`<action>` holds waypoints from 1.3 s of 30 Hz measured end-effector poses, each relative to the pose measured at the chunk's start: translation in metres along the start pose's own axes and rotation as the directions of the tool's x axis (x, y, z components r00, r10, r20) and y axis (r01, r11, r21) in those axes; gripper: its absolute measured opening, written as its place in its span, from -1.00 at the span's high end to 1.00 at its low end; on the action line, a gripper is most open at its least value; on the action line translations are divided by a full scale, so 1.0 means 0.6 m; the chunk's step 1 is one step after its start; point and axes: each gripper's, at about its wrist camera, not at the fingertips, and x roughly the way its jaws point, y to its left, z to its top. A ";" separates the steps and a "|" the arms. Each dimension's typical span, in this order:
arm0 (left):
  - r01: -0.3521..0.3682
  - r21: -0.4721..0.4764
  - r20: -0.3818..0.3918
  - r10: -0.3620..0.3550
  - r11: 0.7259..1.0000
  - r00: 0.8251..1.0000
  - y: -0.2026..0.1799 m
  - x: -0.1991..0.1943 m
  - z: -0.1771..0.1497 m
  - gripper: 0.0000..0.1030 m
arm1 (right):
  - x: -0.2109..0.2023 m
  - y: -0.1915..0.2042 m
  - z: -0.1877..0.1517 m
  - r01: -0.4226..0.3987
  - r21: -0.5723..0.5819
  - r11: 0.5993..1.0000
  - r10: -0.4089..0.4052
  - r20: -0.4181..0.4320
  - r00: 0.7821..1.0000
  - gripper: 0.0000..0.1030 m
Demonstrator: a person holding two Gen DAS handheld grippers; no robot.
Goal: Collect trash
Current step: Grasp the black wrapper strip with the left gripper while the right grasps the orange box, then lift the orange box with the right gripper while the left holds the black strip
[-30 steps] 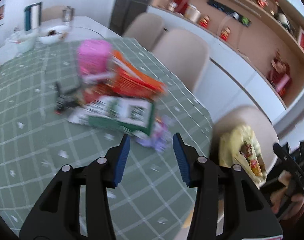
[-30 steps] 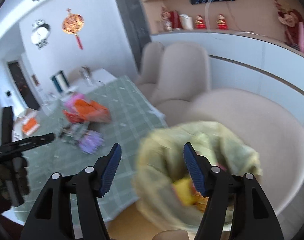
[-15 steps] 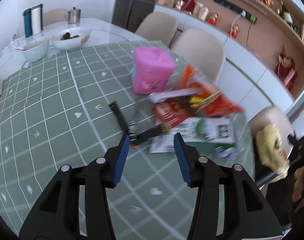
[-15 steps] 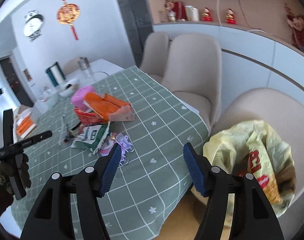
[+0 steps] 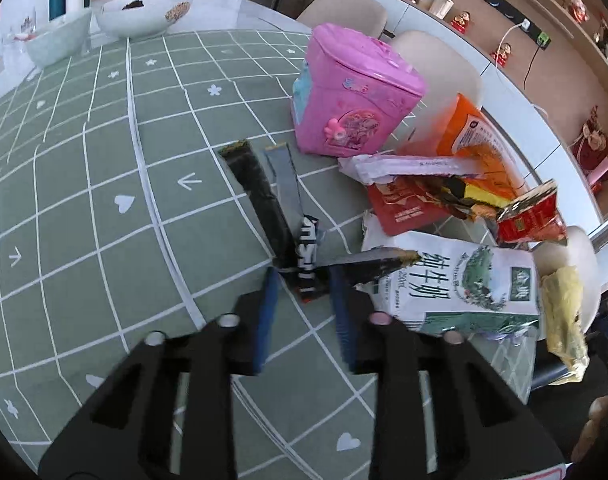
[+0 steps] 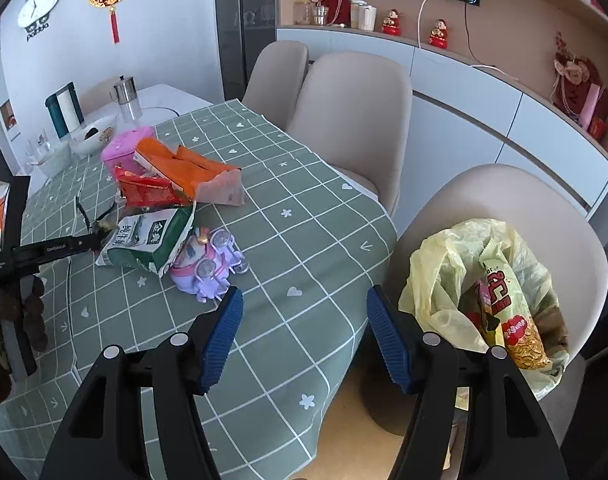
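Observation:
A pile of trash lies on the green checked tablecloth (image 5: pixel 84 184): a black wrapper with long strips (image 5: pixel 280 224), a green-and-white milk carton (image 5: pixel 463 280), a red packet (image 5: pixel 407 204) and an orange bag (image 5: pixel 479 136). My left gripper (image 5: pixel 304 284) is open, its fingertips at either side of the black wrapper's near end. My right gripper (image 6: pixel 304 312) is open and empty, over the table's edge. A yellow trash bag (image 6: pixel 483 280) with snack packets in it sits on a beige chair to its right. The left gripper shows in the right wrist view (image 6: pixel 92 238).
A pink toy box (image 5: pixel 351 92) stands behind the pile. A purple toy (image 6: pixel 206 260) lies near the carton. Bowls (image 5: pixel 144 12), a kettle and a flask stand at the far end. Beige chairs (image 6: pixel 351 120) line the table's right side.
My left gripper has swung left and moved down and forward to the black wrapper. My right gripper has drawn back from the yellow bag and turned toward the table.

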 end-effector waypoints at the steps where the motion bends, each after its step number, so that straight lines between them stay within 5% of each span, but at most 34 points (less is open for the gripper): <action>1: -0.006 0.001 0.000 0.006 1.000 1.000 0.001 -0.004 -0.001 0.73 | 0.005 0.003 0.004 -0.016 0.004 1.000 0.016 -0.005 1.000 -0.18; 6: 0.003 -0.001 0.012 -0.003 1.000 1.000 0.011 -0.046 -0.010 0.74 | 0.021 0.034 0.024 -0.148 -0.020 0.989 0.148 -0.019 0.989 -0.18; 15: 0.036 0.006 -0.059 -0.036 0.999 0.998 0.028 -0.117 -0.067 0.74 | 0.058 0.146 0.125 -0.284 -0.269 0.920 0.299 0.013 0.954 -0.18; 22: 0.051 -0.004 -0.088 -0.051 0.999 0.995 0.028 -0.136 -0.109 0.74 | 0.147 0.239 0.225 -0.313 -0.409 0.857 0.319 -0.056 0.946 -0.16; 25: 0.056 -0.033 -0.085 -0.059 0.998 0.995 0.034 -0.142 -0.121 0.74 | 0.191 0.274 0.233 -0.304 -0.439 0.845 0.281 -0.120 0.952 0.08; 27: 0.055 -0.039 -0.081 -0.058 0.998 0.995 0.036 -0.144 -0.125 0.74 | 0.218 0.288 0.228 -0.293 -0.451 0.843 0.246 -0.160 0.956 0.52; 31: 0.041 -0.040 -0.072 -0.044 0.998 0.996 0.041 -0.149 -0.127 0.74 | 0.219 0.282 0.214 -0.326 -0.413 0.850 0.272 -0.186 0.944 0.71; 39: 0.045 -0.029 -0.031 -0.046 0.999 0.998 0.026 -0.161 -0.110 0.74 | 0.092 0.225 0.244 -0.384 -0.311 0.869 0.378 -0.083 0.922 0.82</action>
